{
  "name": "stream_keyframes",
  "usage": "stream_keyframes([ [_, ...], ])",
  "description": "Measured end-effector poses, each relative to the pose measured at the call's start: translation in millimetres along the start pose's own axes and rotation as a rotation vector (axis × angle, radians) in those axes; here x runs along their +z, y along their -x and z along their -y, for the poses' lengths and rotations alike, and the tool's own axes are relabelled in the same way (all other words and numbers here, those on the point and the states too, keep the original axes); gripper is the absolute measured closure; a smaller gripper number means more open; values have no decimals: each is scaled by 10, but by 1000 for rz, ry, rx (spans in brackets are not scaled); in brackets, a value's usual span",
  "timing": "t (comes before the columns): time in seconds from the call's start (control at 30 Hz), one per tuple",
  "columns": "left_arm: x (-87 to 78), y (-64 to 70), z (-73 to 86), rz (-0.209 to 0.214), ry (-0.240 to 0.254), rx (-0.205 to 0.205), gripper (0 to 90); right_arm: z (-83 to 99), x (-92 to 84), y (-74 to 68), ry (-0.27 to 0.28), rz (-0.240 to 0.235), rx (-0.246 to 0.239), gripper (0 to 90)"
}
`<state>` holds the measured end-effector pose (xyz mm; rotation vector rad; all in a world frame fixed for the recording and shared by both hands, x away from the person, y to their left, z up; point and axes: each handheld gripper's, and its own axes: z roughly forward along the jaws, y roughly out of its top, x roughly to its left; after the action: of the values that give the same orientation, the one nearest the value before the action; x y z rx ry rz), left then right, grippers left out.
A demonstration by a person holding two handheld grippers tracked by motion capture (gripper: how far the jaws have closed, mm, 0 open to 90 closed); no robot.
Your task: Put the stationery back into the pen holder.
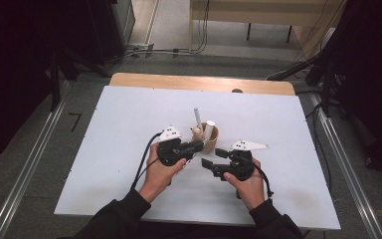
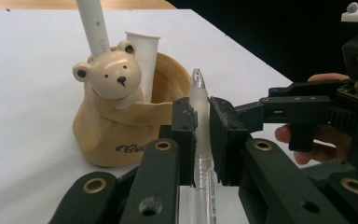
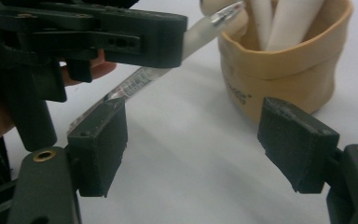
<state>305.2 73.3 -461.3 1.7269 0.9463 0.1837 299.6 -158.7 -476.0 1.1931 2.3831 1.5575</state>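
A tan pen holder (image 1: 210, 138) with a bear's head (image 2: 114, 74) on its rim stands in the middle of the white board. Two white pens (image 2: 94, 25) (image 2: 143, 60) stick up out of it. My left gripper (image 2: 201, 126) is shut on a clear, frosted pen (image 2: 199, 107), which points toward the holder (image 2: 121, 126) from just in front of it. My right gripper (image 3: 191, 140) stands open a little to the right, with nothing between its pads. Its own view looks past the left gripper (image 3: 135, 39) and the held pen (image 3: 200, 32) to the holder (image 3: 279, 74).
The white board (image 1: 129, 129) lies on a wooden table (image 1: 179, 80) whose far edge shows behind it. Metal rails run along the floor on both sides. Cables and a desk's legs are farther back.
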Motion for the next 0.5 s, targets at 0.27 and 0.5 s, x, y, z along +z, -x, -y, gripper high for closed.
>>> stream_keyframes([
  [0.27,47,2,29,-3,-5,-2,821,10,89,-62,-13,-32,3,239],
  [0.5,87,44,46,8,-9,7,821,14,156,-85,-19,-59,17,254],
])
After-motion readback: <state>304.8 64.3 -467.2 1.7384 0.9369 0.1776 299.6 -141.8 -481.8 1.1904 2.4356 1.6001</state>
